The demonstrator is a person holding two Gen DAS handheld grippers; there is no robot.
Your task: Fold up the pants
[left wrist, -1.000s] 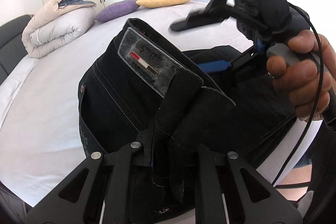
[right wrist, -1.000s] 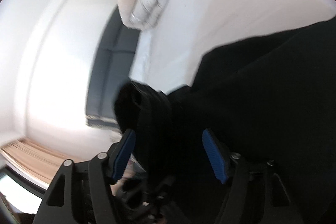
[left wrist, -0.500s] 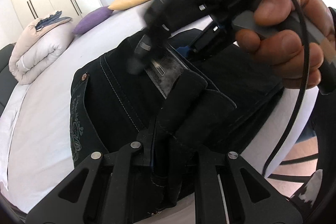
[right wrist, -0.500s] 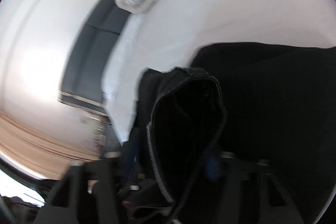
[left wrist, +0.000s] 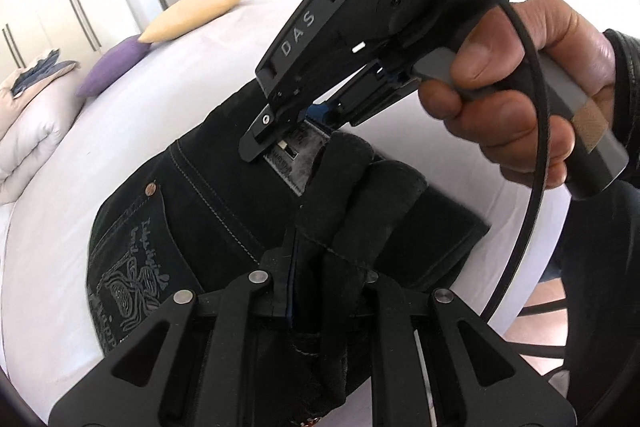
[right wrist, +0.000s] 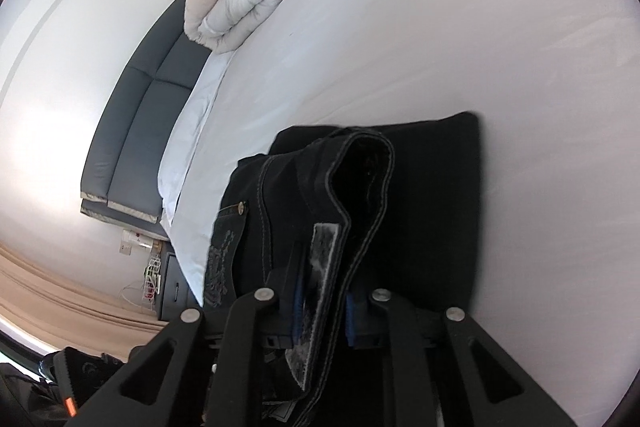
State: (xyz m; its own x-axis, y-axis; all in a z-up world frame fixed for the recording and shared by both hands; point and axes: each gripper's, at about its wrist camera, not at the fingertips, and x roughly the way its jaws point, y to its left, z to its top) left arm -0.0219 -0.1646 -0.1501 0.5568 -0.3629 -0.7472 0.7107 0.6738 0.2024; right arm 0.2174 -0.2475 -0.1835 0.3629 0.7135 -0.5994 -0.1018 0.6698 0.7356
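Lying folded on the white bed sheet (right wrist: pixel 440 27), the black denim pants (left wrist: pixel 224 211) are pinched at the waistband by both tools: the left gripper (left wrist: pixel 320 307) clenched tight, the right gripper (right wrist: pixel 324 315) closing on the grey label patch (right wrist: pixel 320 267).

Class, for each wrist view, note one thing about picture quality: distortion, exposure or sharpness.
Left wrist view: fisheye bends the bed edge; the right gripper and pants are sharp.
Right wrist view: the wall is overexposed; the pants' folds merge into black.
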